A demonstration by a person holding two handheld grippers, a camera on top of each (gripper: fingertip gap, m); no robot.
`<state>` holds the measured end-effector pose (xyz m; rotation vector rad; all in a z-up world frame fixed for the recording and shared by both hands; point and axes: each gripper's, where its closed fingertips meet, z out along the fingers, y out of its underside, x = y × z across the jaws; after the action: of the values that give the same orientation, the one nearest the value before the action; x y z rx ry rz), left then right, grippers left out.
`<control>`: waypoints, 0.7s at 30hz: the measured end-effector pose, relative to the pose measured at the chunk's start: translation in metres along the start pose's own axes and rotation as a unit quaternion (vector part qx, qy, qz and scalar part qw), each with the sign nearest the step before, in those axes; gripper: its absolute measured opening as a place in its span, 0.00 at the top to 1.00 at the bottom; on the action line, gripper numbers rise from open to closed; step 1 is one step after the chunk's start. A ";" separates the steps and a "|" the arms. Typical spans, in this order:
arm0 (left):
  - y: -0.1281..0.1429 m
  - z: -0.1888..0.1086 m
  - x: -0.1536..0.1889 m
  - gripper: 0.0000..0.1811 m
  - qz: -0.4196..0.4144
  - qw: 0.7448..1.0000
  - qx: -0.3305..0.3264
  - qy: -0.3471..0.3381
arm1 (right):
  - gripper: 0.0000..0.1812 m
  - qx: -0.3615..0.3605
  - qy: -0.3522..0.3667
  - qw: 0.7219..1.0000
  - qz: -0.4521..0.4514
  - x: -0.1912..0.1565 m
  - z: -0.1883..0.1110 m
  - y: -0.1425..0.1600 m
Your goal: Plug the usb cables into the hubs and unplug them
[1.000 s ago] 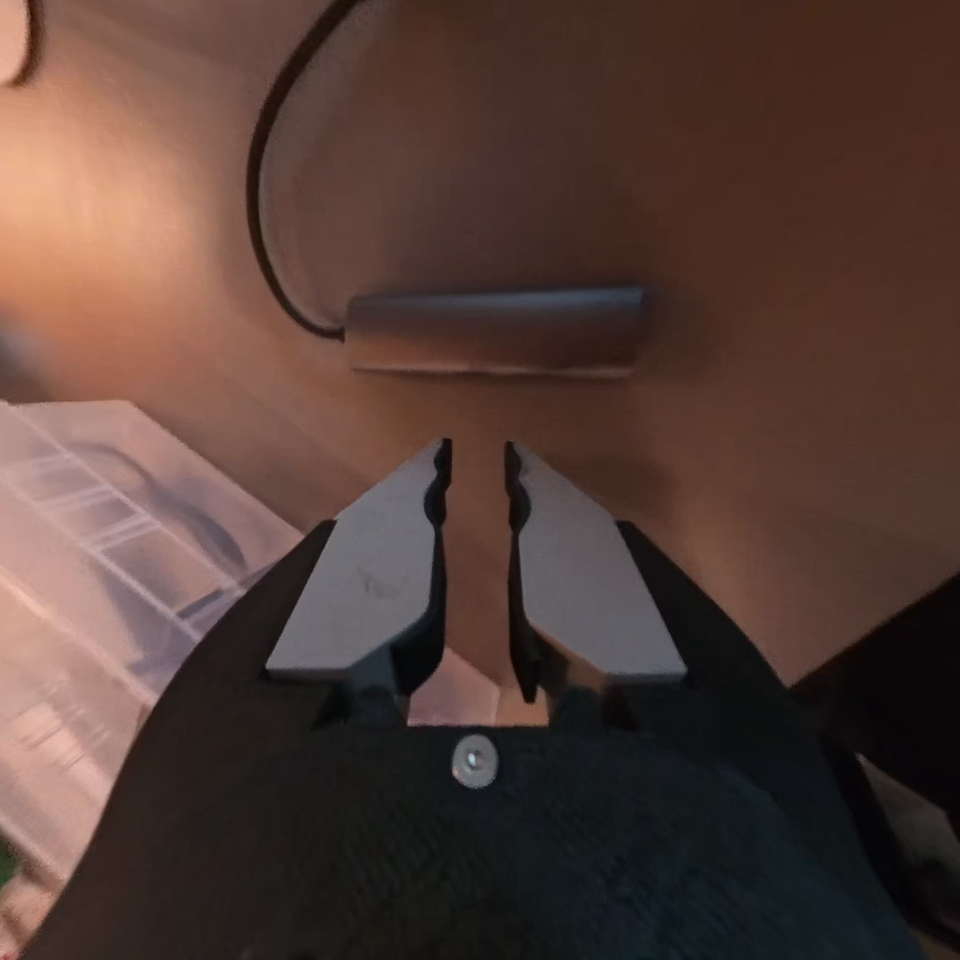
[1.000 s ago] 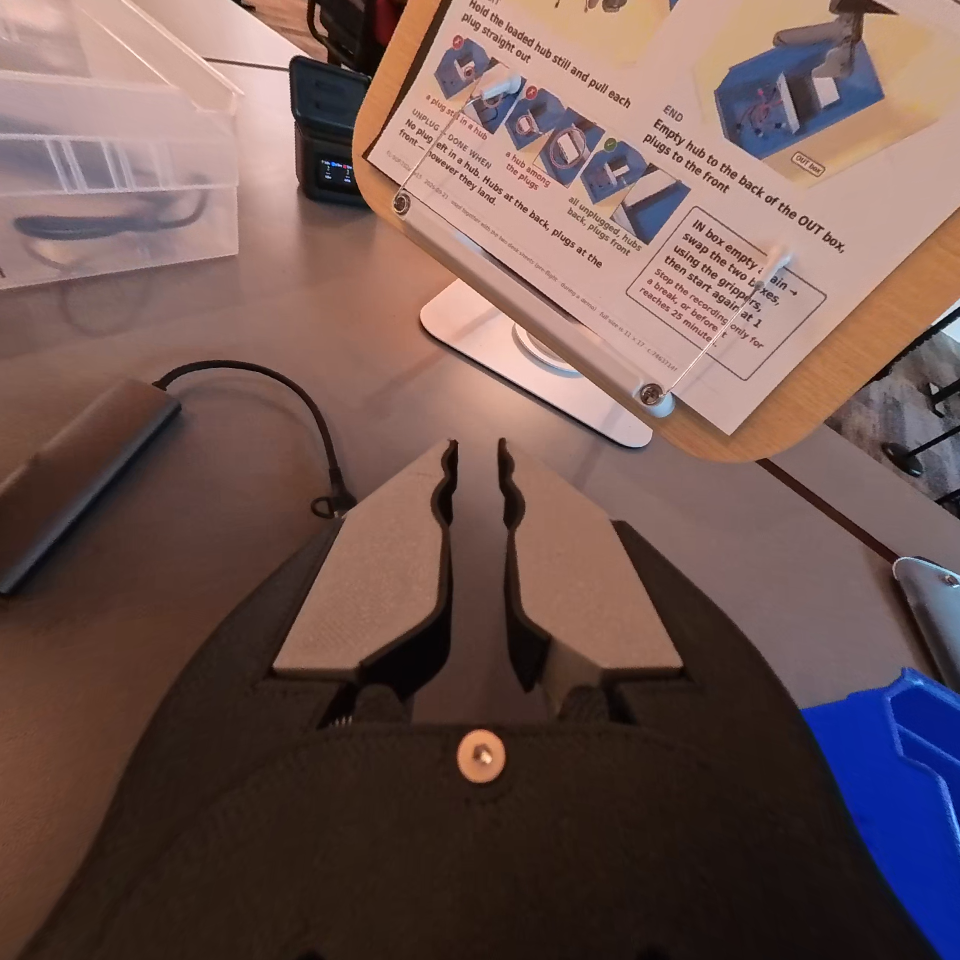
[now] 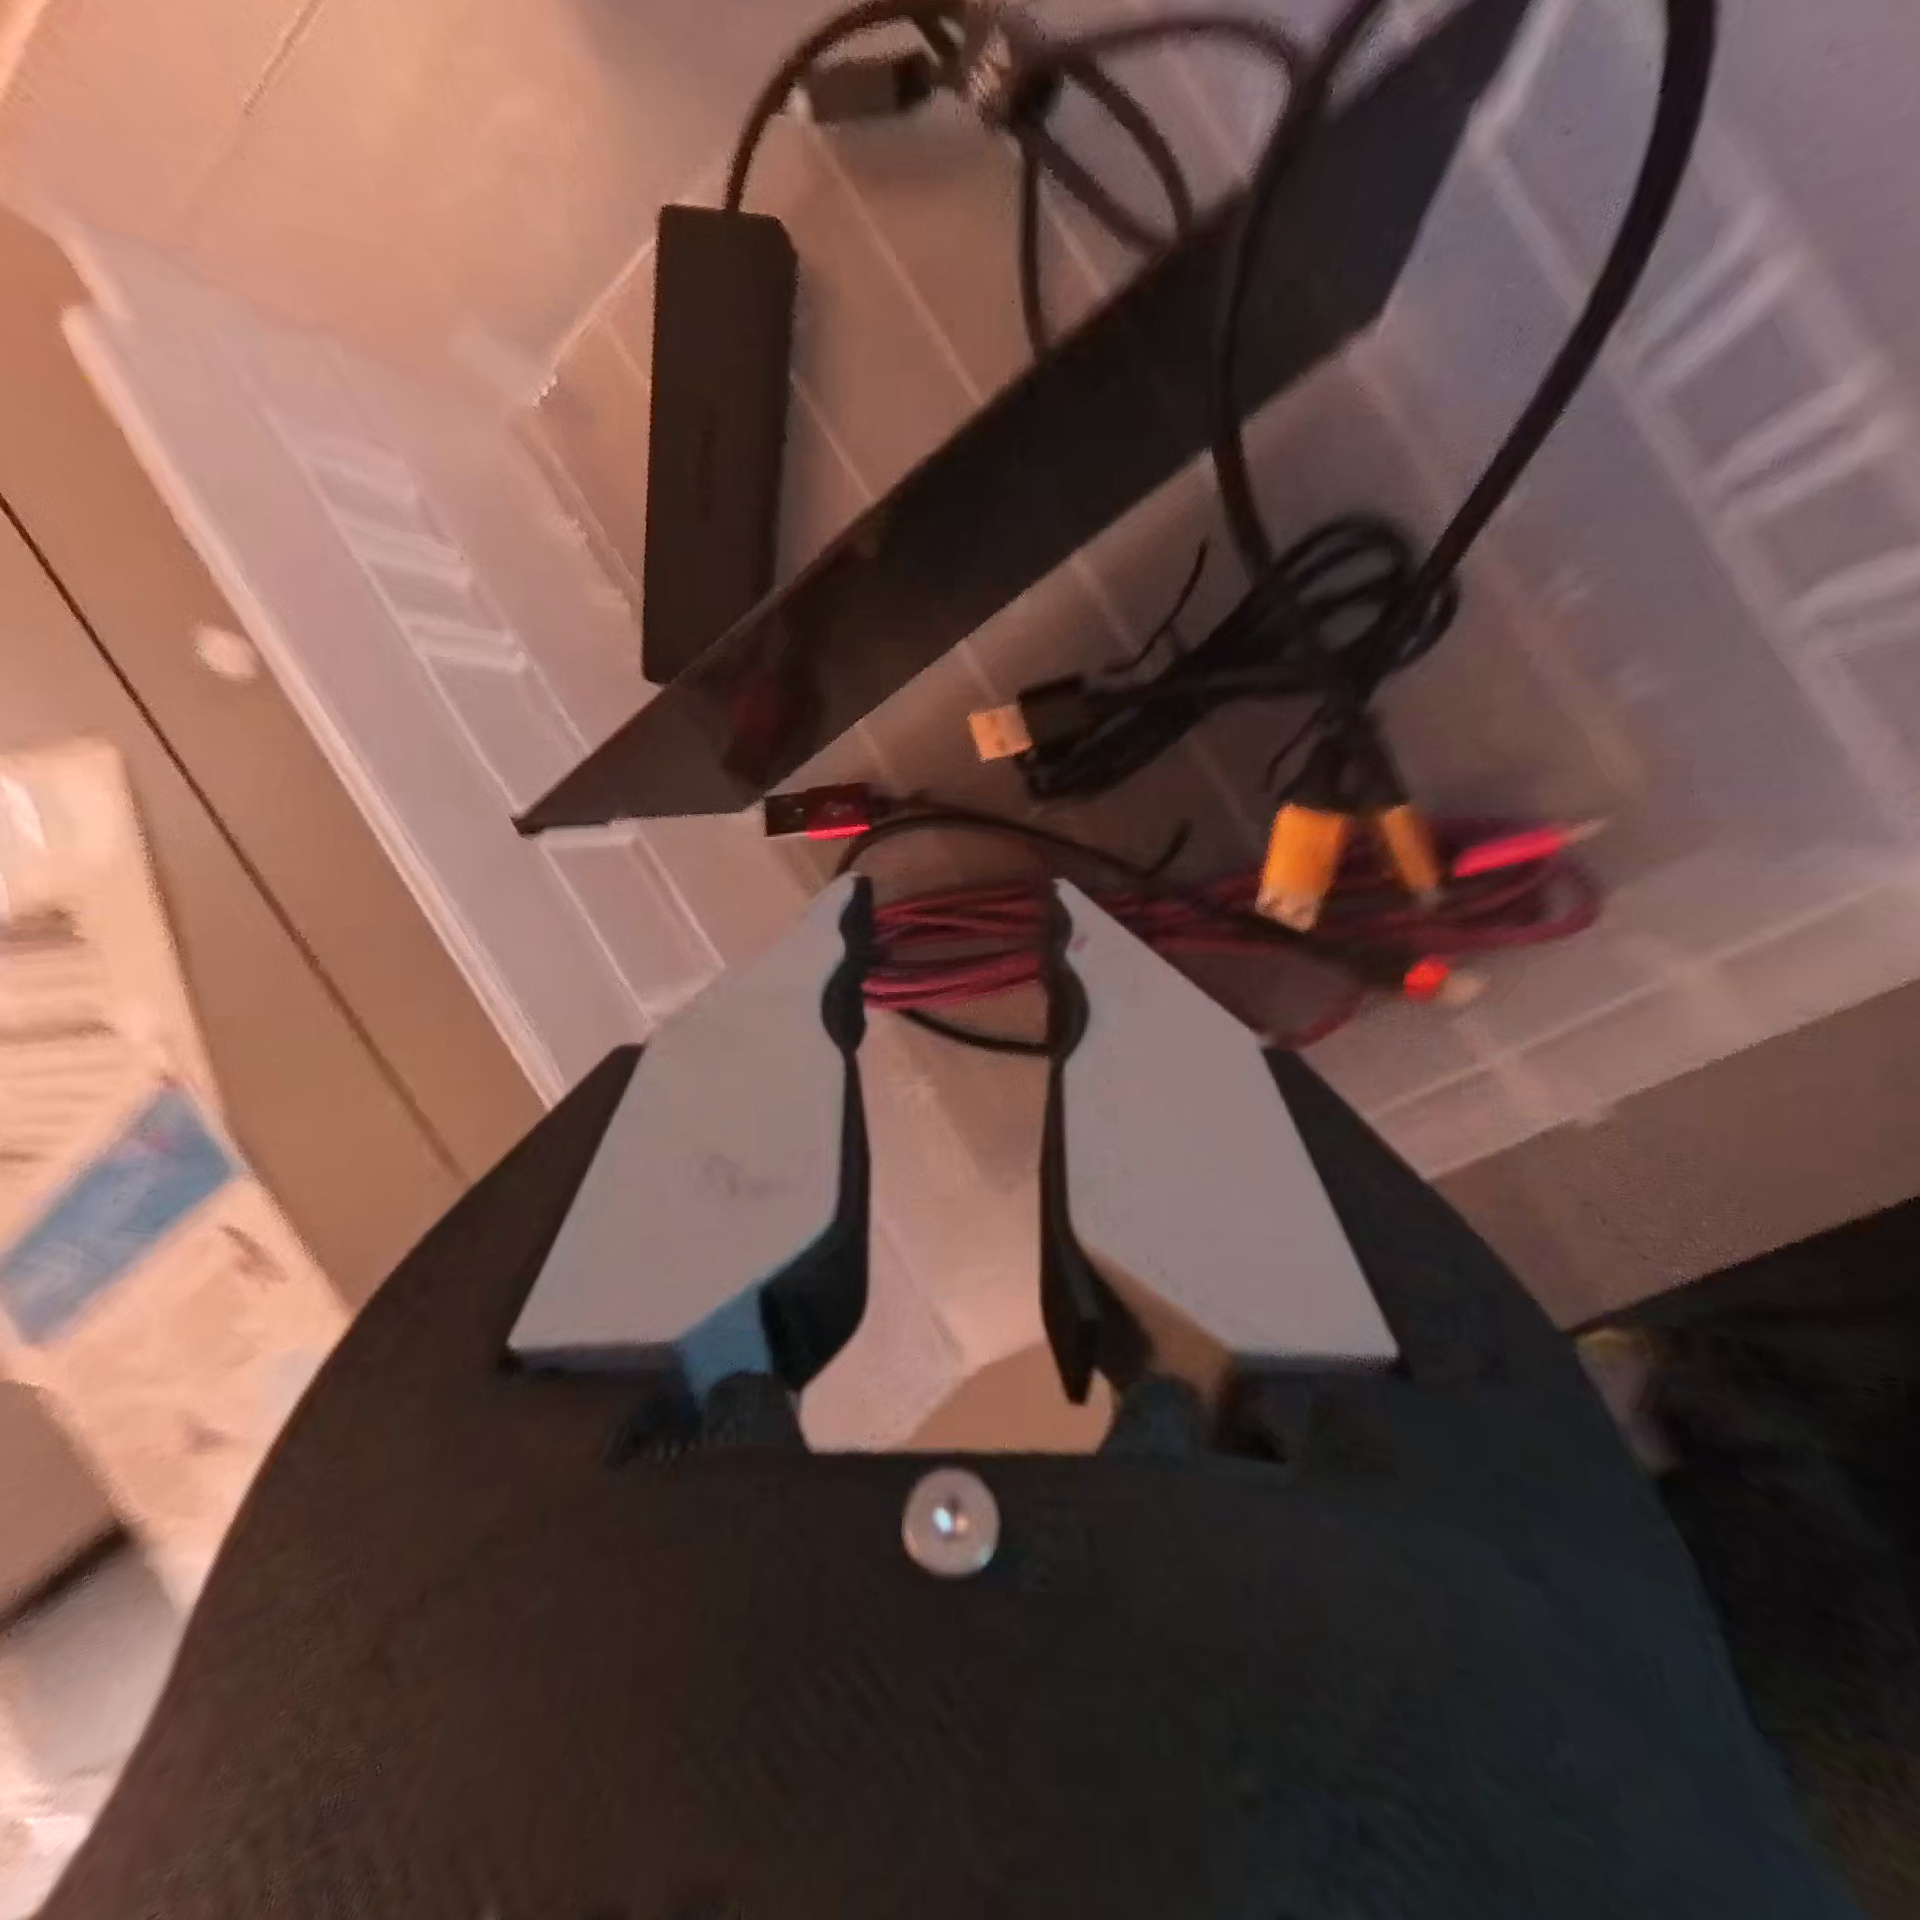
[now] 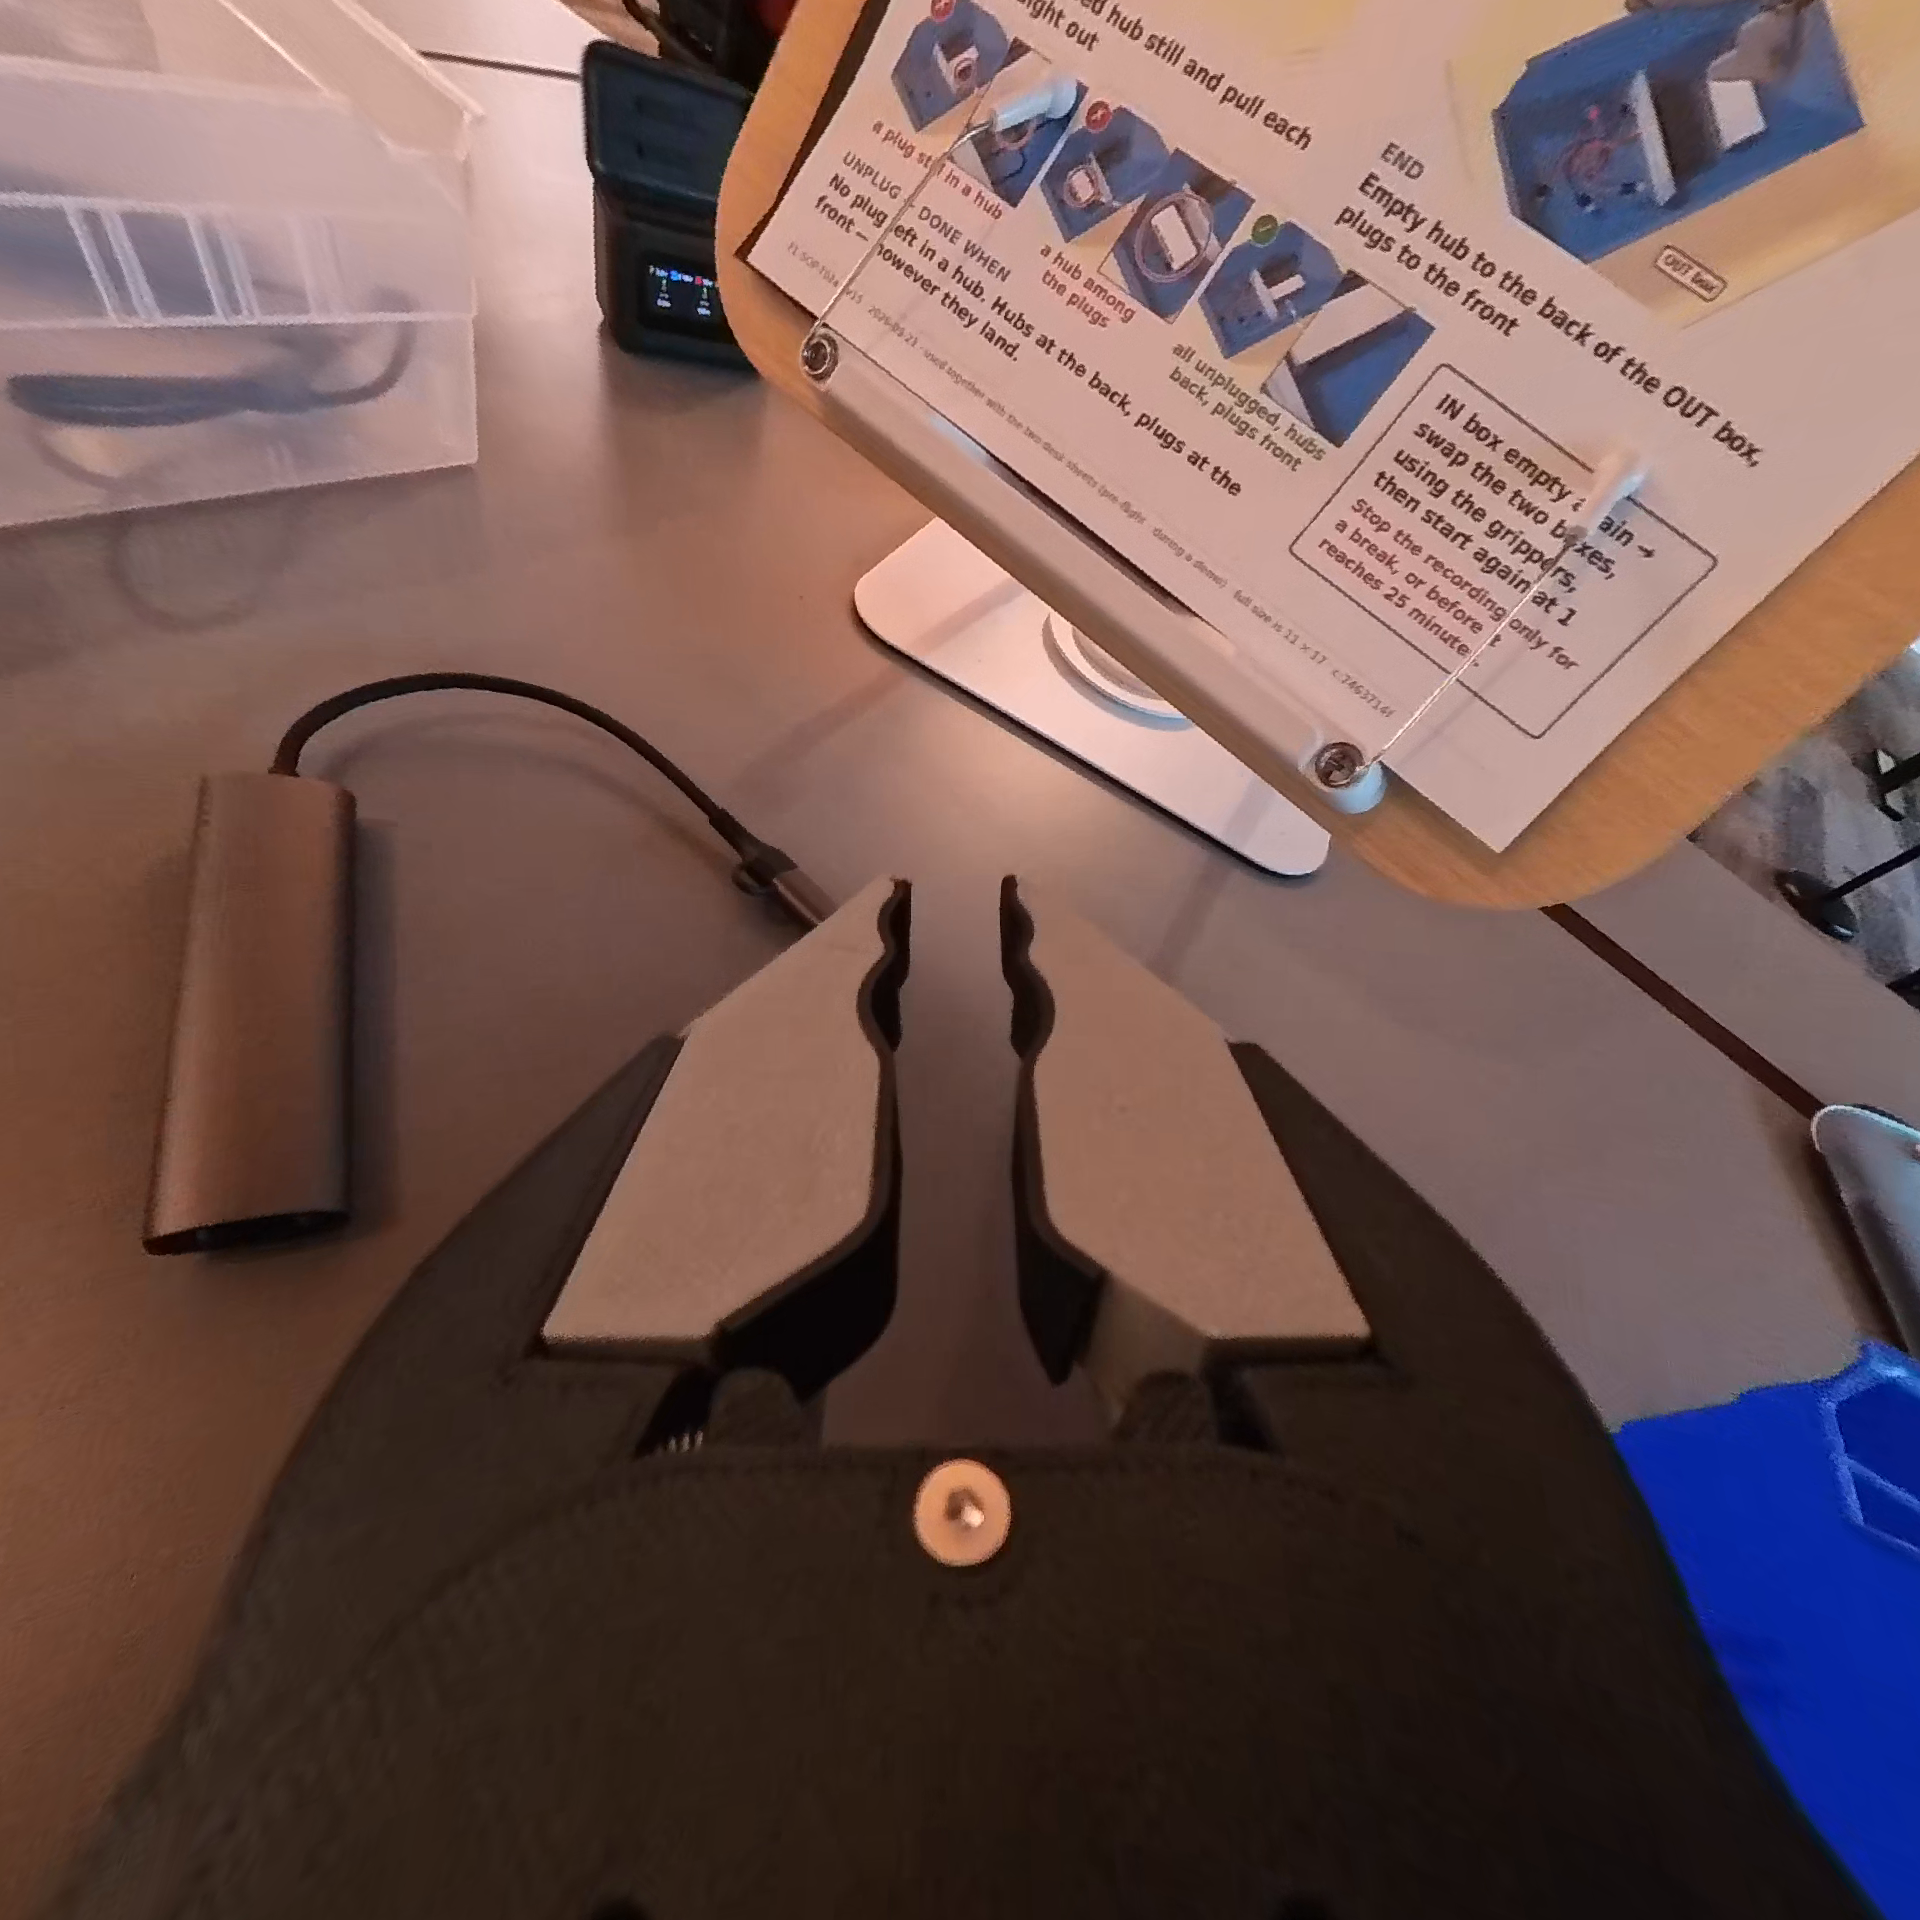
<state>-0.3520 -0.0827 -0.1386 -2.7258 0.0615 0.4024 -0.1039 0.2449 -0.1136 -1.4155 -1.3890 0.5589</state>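
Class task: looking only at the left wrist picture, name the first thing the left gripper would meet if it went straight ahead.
Most likely the coiled red cable seen between the open left gripper fingertips; depth is unclear.

Left wrist view: the left hand-held gripper (image 3: 956, 914) hangs over a box (image 3: 1558, 1049) holding a divider (image 3: 1039, 488), a hub (image 3: 712, 436) behind it, and before it a coil of cable (image 3: 956, 951) and loose plugs (image 3: 821, 812). Right wrist view: on the surface (image 4: 520, 987), another hub (image 4: 260, 997) lies left of the right hand-held gripper (image 4: 954, 904), a stand (image 4: 1039, 634) with a sheet (image 4: 1351, 312) behind, a bin (image 4: 1808, 1538) at right.
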 end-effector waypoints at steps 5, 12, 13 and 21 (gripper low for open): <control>0.025 0.011 0.020 0.86 0.237 0.967 -0.062 0.062 | 0.92 -0.006 0.001 1.000 -0.005 -0.002 0.002 0.002; 0.056 0.038 0.009 0.88 0.313 0.928 -0.192 0.062 | 0.92 -0.004 0.003 1.000 -0.002 0.001 0.001 0.002; 0.054 0.039 0.008 0.90 0.317 0.927 -0.192 0.058 | 0.93 -0.003 0.003 1.000 -0.002 0.001 0.001 0.001; 0.049 0.019 0.001 0.92 0.342 0.919 -0.196 0.027 | 0.93 0.002 0.001 1.000 -0.006 -0.001 -0.001 -0.002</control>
<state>-0.3609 -0.1206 -0.1738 -3.0332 1.0779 0.5756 -0.1041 0.2436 -0.1121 -1.4034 -1.3935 0.5503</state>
